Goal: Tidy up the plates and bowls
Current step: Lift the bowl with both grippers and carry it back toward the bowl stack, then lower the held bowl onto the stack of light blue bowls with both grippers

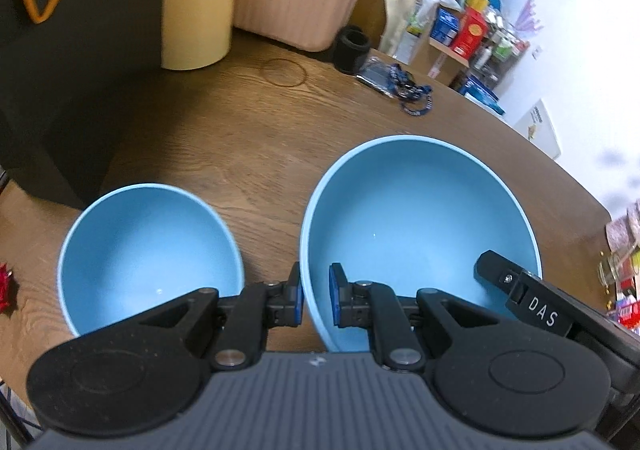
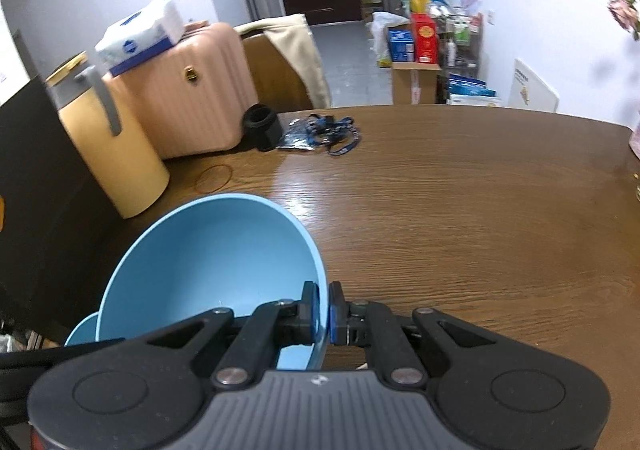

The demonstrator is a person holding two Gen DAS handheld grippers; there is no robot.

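A large light-blue bowl (image 1: 416, 226) is held by both grippers above the brown wooden table (image 1: 248, 153). My left gripper (image 1: 316, 298) is shut on the bowl's near-left rim, one pad inside and one outside. My right gripper (image 2: 323, 314) is shut on the same bowl (image 2: 216, 250) at its right rim; one of its fingers (image 1: 496, 270) reaches into the bowl in the left wrist view. A smaller light-blue bowl (image 1: 148, 250) sits upright on the table just left of the large one. Only a sliver of this small bowl (image 2: 82, 330) shows past the large bowl's edge in the right wrist view.
A yellow jug (image 2: 116, 145), a pink suitcase (image 2: 188, 105) with a tissue box (image 2: 140, 33) on top, a black cup (image 2: 262, 125) and a blue lanyard (image 2: 328, 133) stand along the far side. A dark box (image 1: 60, 89) is on the left. The table's right half (image 2: 480, 209) is bare wood.
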